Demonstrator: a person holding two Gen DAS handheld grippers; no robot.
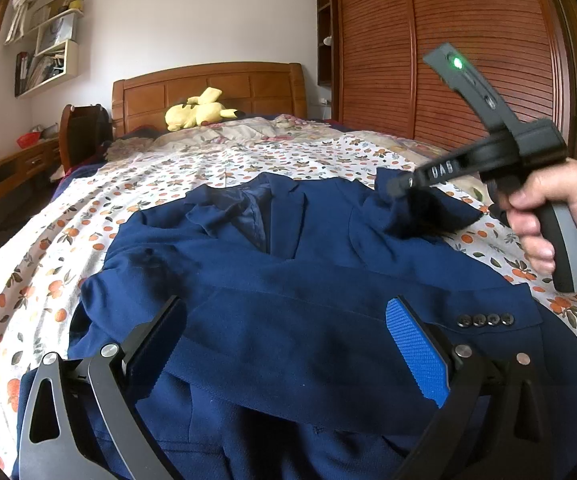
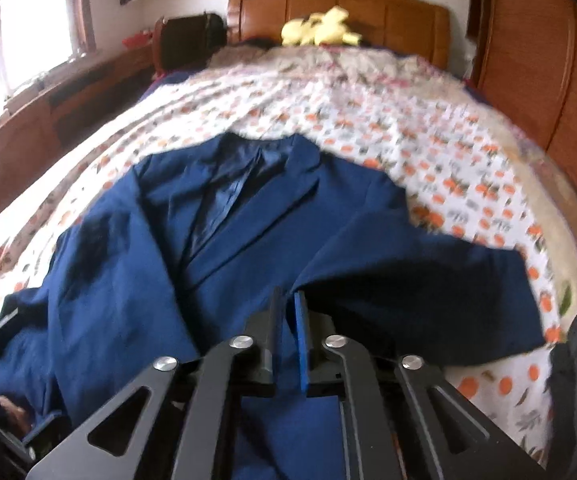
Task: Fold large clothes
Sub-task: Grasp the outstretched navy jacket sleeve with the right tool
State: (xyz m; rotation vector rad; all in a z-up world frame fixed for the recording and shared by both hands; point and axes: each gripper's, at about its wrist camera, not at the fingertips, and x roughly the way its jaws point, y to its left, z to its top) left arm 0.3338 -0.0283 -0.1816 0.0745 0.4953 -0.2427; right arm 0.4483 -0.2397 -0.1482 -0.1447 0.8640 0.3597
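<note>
navy jacket (image 1: 288, 264) under wide left tongs (image 1: 284, 344), sleeve cloth between right tongs (image 2: 288, 300)

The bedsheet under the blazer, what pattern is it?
White bedsheet printed with oranges and leaves; the left wrist view shows it sharpest.

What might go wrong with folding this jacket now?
The right gripper has only a narrow gap, with cloth right behind it; whether it pinches the jacket is unclear, so the sleeve it lifts may slip. The left gripper hovers open, pinning nothing, so a pull could drag the jacket.
</note>
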